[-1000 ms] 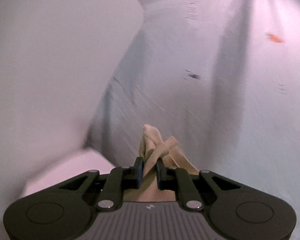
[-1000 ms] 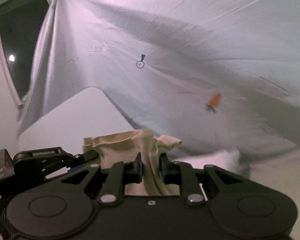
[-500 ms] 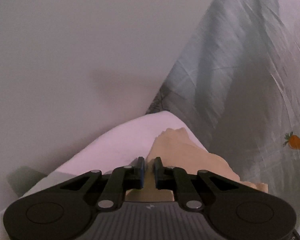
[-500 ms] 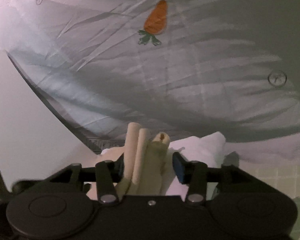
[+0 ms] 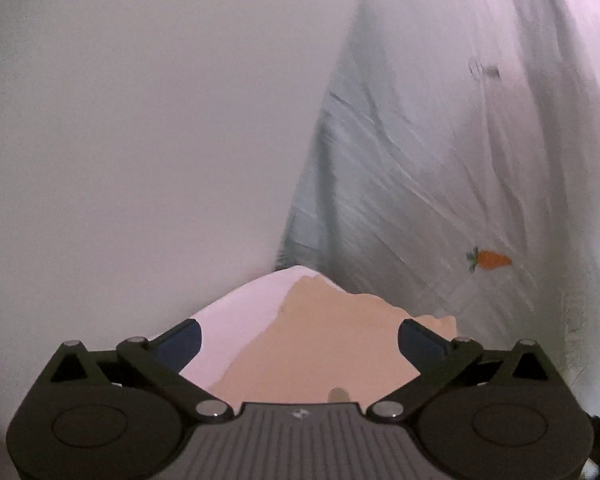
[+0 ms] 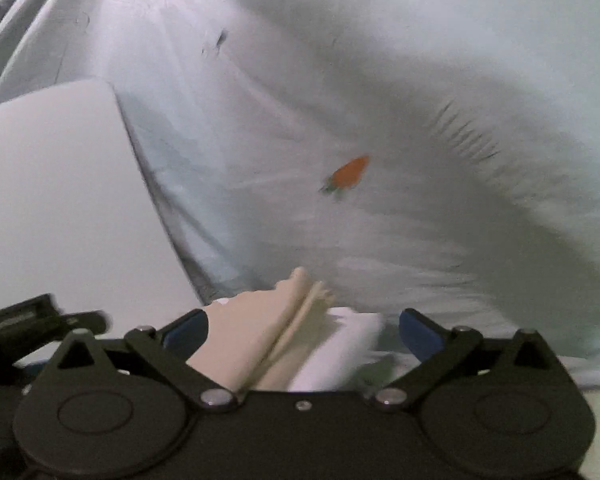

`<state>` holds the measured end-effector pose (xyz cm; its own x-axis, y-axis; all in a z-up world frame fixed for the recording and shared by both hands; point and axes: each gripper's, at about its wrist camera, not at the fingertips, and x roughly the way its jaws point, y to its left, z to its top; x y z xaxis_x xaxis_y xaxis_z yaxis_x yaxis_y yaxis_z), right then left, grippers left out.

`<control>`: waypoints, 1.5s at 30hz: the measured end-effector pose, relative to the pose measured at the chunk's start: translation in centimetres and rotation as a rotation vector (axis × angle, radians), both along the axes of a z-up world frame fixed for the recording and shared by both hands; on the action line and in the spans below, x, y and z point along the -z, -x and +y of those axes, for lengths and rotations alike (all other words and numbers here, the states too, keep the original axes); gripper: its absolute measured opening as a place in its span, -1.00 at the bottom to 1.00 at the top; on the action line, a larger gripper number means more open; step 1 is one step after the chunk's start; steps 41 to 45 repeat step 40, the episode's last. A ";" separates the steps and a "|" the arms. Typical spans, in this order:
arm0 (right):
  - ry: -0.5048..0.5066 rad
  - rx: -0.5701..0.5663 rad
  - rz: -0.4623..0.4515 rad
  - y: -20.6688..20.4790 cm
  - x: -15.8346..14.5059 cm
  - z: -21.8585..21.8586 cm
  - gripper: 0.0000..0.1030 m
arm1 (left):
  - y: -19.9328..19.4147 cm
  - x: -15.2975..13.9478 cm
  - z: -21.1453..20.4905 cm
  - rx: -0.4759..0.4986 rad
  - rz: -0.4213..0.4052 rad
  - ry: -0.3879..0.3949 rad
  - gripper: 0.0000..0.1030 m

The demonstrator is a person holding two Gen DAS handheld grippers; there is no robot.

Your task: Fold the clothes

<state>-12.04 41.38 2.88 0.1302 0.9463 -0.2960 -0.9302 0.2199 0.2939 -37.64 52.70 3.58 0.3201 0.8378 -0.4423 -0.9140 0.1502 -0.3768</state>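
A beige garment (image 5: 324, 344) lies folded between the wide-apart fingers of my left gripper (image 5: 300, 338), which is open. In the right wrist view the same beige garment (image 6: 260, 340) shows stacked folded edges on a white cloth (image 6: 340, 356). My right gripper (image 6: 304, 330) is open around it, not clamping. Both garment ends lie loose between the blue pads (image 6: 420, 332).
A pale sheet with small carrot prints (image 5: 488, 259) spreads ahead and to the right in both views (image 6: 348, 172). A plain white surface (image 5: 140, 140) fills the left of the left wrist view. The left gripper body (image 6: 28, 316) shows at the right wrist view's left edge.
Both grippers were shut on the beige garment a second ago. The right one opened first, then the left. The garment now lies loose between the open fingers.
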 end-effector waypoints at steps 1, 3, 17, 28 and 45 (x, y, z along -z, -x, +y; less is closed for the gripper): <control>-0.008 0.038 0.001 0.6 -0.5 -1.9 1.00 | 0.6 -0.3 -1.8 -0.020 0.007 0.002 1.00; -0.018 0.080 0.009 1.6 -1.5 -5.9 1.00 | 1.5 -0.9 -5.8 0.008 0.092 -0.002 1.00; 0.174 -0.059 -0.128 9.6 0.1 -22.4 1.00 | 4.9 -1.1 -27.4 0.047 0.261 -0.027 1.00; 0.254 -0.029 -0.151 10.9 2.2 -29.4 1.00 | 5.8 0.2 -32.7 0.071 0.314 -0.008 1.00; 0.225 -0.031 -0.153 11.3 2.1 -31.4 1.00 | 6.6 0.4 -34.6 0.097 0.312 0.000 1.00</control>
